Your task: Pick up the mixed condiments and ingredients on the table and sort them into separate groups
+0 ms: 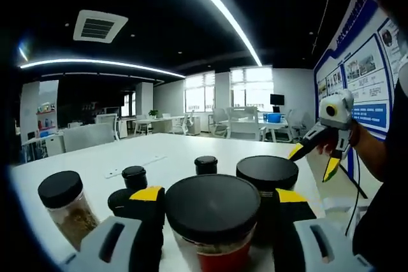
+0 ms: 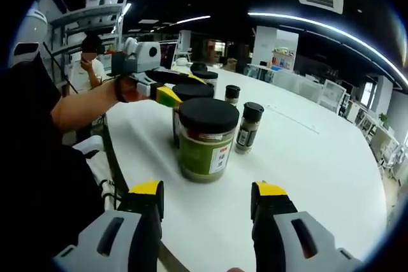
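Red-filled jar point(image 1: 212, 224) sits upright between my left gripper point(image 1: 217, 203) jaws, pads apparently touching, probably clamped. Right gripper point(image 2: 207, 199) spread, empty; green jar point(image 2: 207, 138) straight ahead on table point(image 2: 319, 157), right arm nearer.

The left gripper view looks low across the white tabletop point(image 1: 191, 148) toward far windows, tight on a black-lidded red-filled jar point(image 1: 213, 221). The right gripper view faces back from farther off; both share the black-lidded jar cluster.

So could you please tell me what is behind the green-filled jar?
Right behind the green-filled jar stands another black-lidded jar, mostly covered, contents hidden. The left tool reaches in there; a small spice bottle stands beside.
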Demonstrator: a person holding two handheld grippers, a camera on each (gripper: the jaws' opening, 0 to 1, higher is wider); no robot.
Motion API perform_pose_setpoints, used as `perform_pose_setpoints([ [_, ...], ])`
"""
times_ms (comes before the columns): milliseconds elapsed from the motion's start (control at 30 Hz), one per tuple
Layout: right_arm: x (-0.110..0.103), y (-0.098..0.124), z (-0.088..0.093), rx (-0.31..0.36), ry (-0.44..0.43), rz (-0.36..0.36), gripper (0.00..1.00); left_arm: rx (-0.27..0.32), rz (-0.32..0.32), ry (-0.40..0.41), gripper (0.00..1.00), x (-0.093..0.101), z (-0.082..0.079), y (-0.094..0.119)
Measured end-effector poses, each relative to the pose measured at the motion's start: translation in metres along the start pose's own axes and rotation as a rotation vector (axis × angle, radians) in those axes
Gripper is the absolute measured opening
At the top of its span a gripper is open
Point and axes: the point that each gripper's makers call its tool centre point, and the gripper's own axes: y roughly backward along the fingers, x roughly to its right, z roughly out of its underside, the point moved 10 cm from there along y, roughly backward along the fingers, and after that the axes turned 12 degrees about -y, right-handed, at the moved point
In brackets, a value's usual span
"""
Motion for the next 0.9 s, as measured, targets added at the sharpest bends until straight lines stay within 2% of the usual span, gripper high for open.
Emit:
perform_pose_setpoints([
  [67, 0.001, 0.002, 0.001, -0.003, 0.003, 0.02, 0.55, -0.03, -0.003, -0.078, 0.67, 0.005, -0.001, -0.002],
  [100, 0.001, 0.003, 0.001, -0.008, 0.008, 0.028, 0.55, -0.028, 0.0, -0.053, 0.67, -0.007, 0.006, -0.001],
  [200, 0.001, 0.005, 0.001, -0.001, 0.003, 0.031, 0.54, 0.004, -0.005, 0.021, 0.66, -0.012, 0.01, -0.003],
  [267, 0.0, 0.006, 0.001, -0.001, 0.002, 0.032, 0.54, 0.005, -0.008, 0.023, 0.63, -0.019, 0.013, -0.001],
  [400, -0.003, 0.005, 0.002, -0.011, 0.014, 0.027, 0.54, -0.013, -0.005, 0.011, 0.63, -0.03, 0.021, -0.001],
  [500, -0.003, 0.004, 0.002, -0.012, 0.022, 0.03, 0.54, -0.019, -0.02, -0.014, 0.63, -0.023, 0.017, -0.002],
  [633, -0.003, 0.002, 0.001, -0.024, 0.028, 0.029, 0.54, -0.015, -0.023, -0.026, 0.63, -0.026, 0.017, -0.002],
  [767, -0.005, -0.001, 0.002, -0.028, 0.032, 0.016, 0.54, 0.013, -0.036, -0.045, 0.64, -0.025, 0.014, -0.005],
  [900, -0.007, -0.004, 0.001, -0.025, 0.041, 0.003, 0.54, 0.036, -0.039, -0.032, 0.63, -0.025, 0.017, -0.006],
])
